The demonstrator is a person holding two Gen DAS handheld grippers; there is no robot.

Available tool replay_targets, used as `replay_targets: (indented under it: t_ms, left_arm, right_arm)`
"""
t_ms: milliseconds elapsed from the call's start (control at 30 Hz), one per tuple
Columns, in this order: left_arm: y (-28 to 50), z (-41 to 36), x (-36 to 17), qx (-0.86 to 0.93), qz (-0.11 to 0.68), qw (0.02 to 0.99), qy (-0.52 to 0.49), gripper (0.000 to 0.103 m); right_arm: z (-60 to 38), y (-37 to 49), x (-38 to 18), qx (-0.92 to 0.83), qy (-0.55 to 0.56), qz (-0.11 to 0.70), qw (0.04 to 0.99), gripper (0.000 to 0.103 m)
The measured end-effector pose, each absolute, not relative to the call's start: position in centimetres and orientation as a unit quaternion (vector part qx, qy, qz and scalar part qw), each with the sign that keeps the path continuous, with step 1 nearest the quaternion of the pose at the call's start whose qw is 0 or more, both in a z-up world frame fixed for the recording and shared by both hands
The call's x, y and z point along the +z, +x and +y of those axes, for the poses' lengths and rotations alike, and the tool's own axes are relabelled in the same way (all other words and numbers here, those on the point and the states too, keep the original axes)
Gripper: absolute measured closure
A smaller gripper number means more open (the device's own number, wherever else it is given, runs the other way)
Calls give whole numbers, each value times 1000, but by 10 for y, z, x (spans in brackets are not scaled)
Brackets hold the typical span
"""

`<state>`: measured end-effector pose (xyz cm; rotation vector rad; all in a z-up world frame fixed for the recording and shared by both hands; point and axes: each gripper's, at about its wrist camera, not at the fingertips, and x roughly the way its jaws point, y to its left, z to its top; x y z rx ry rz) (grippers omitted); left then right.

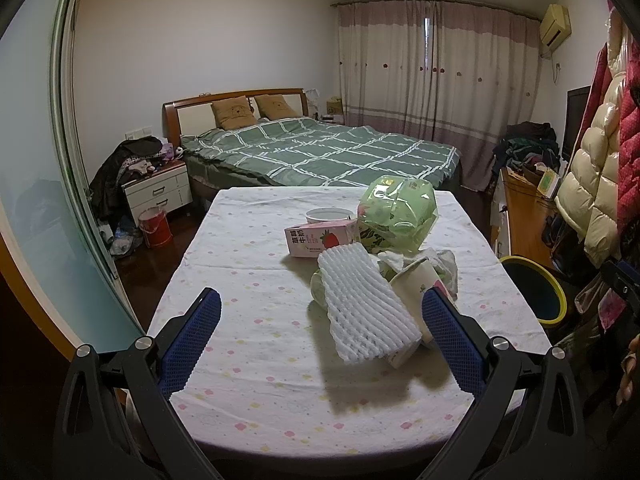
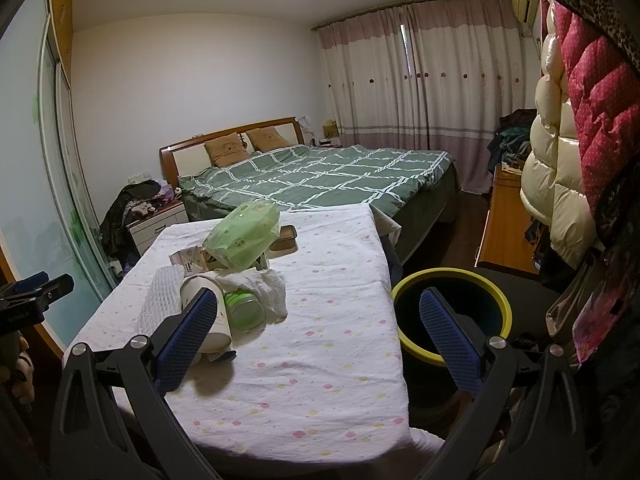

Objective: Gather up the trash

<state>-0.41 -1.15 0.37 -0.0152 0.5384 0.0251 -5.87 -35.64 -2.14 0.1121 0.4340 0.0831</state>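
Trash lies in a heap on the table (image 1: pixel 248 280): a white foam net sleeve (image 1: pixel 366 308), a tipped paper cup (image 1: pixel 416 288), a pink milk carton (image 1: pixel 320 238), a green plastic bag (image 1: pixel 394 212), crumpled tissue (image 1: pixel 440 260) and a small white bowl (image 1: pixel 326 214). My left gripper (image 1: pixel 320 328) hovers open just before the foam sleeve. In the right wrist view the same heap shows the cup (image 2: pixel 208 312), a green jar (image 2: pixel 244 310), the sleeve (image 2: pixel 160 300) and the bag (image 2: pixel 244 240). My right gripper (image 2: pixel 320 320) is open over the table's right edge, beside the yellow-rimmed bin (image 2: pixel 452 320).
The bin (image 1: pixel 536 292) stands on the floor right of the table. A bed (image 1: pixel 320 152) lies beyond, a nightstand (image 1: pixel 158 192) and red bucket (image 1: pixel 154 226) at left. Coats (image 2: pixel 580 140) hang at right beside a wooden cabinet (image 2: pixel 508 224). A dark tray (image 2: pixel 286 238) sits behind the bag.
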Motion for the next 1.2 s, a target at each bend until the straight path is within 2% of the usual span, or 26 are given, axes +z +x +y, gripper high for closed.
replay_targets:
  t_ms: [1200]
  left_arm:
    - [-4, -13, 0, 13, 271, 962, -10, 4]
  right_arm:
    - [-357, -57, -25, 41, 58, 219, 973, 6]
